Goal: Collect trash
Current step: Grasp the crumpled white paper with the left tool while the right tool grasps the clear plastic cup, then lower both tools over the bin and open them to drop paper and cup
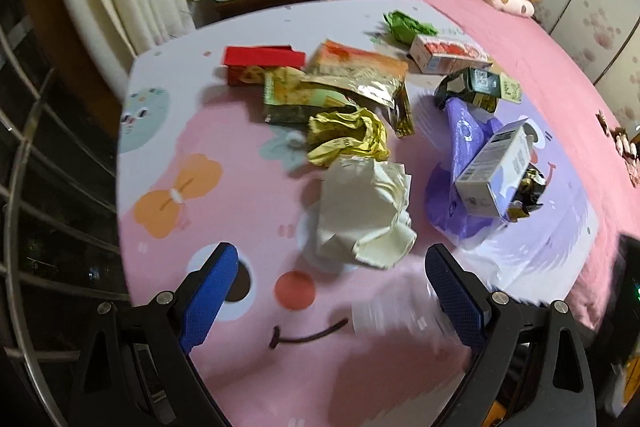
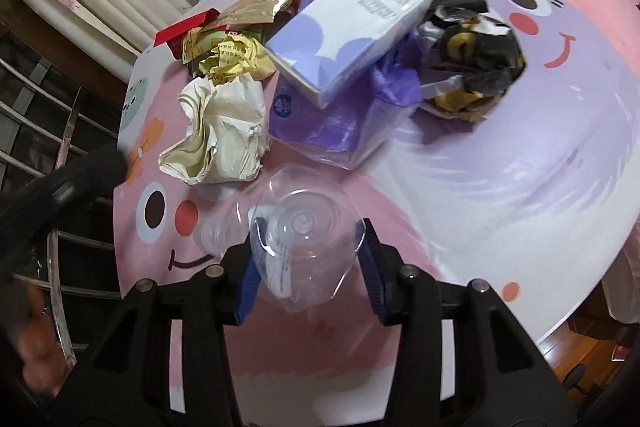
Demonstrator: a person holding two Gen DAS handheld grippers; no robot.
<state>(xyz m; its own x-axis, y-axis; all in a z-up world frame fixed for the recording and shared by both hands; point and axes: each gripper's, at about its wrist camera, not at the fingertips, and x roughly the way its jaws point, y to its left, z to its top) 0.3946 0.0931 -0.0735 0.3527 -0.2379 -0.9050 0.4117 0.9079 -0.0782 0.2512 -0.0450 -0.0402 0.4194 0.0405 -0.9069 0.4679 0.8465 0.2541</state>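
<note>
Trash lies piled on a pink and purple cartoon table point(image 1: 224, 195). A crumpled white paper point(image 1: 366, 211) lies nearest, just beyond my left gripper point(image 1: 332, 263), which is open and empty above the table. My right gripper point(image 2: 308, 239) is shut on a clear plastic bottle point(image 2: 306, 239), seen bottom-on; it shows as a blur in the left wrist view point(image 1: 396, 311). The white paper point(image 2: 224, 131) lies ahead to the left. A white and purple carton point(image 2: 348, 27) rests on a purple plastic bag point(image 2: 340, 123). A yellow wrapper point(image 1: 348, 137) lies beyond the paper.
Foil snack bags point(image 1: 352, 79), a red box point(image 1: 260, 61), a green wrapper point(image 1: 404, 25), a small carton point(image 1: 448, 53) and a black-and-gold wrapper point(image 2: 468, 67) lie further back. A pink bed point(image 1: 540, 67) is on the right, a metal railing point(image 1: 36, 187) on the left.
</note>
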